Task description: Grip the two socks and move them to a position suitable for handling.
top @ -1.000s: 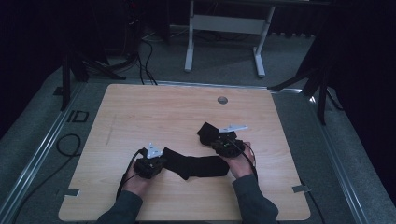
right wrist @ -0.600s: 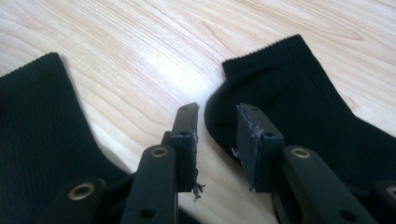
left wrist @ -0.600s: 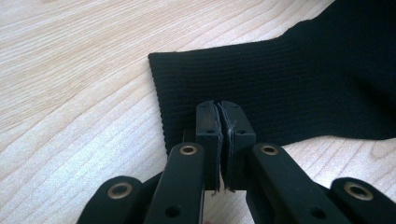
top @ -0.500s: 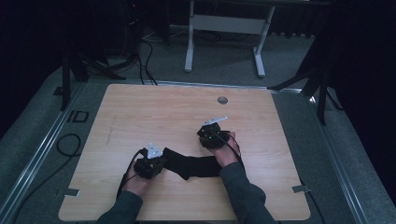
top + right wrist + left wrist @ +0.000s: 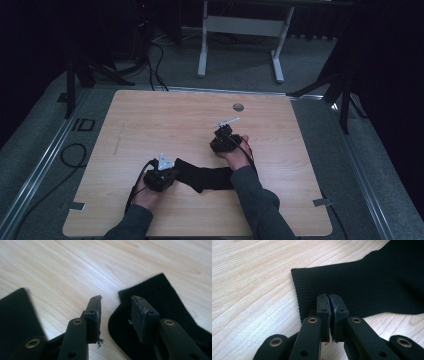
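Sock (image 5: 207, 178) lies crosswise; left tool (image 5: 331, 305) clamps cuff, right tool (image 5: 115, 312) just opening, empty.

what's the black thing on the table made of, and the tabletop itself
The black sock looks like knitted fabric, matte and soft: fine parallel ribs run across it up to a neat cuff edge, and it lies limp and flat. The fibre cannot be told. The table looks like pale wood or a wood-look laminate, smooth with a low sheen: long grain lines run along its top. Which of the two stays open.
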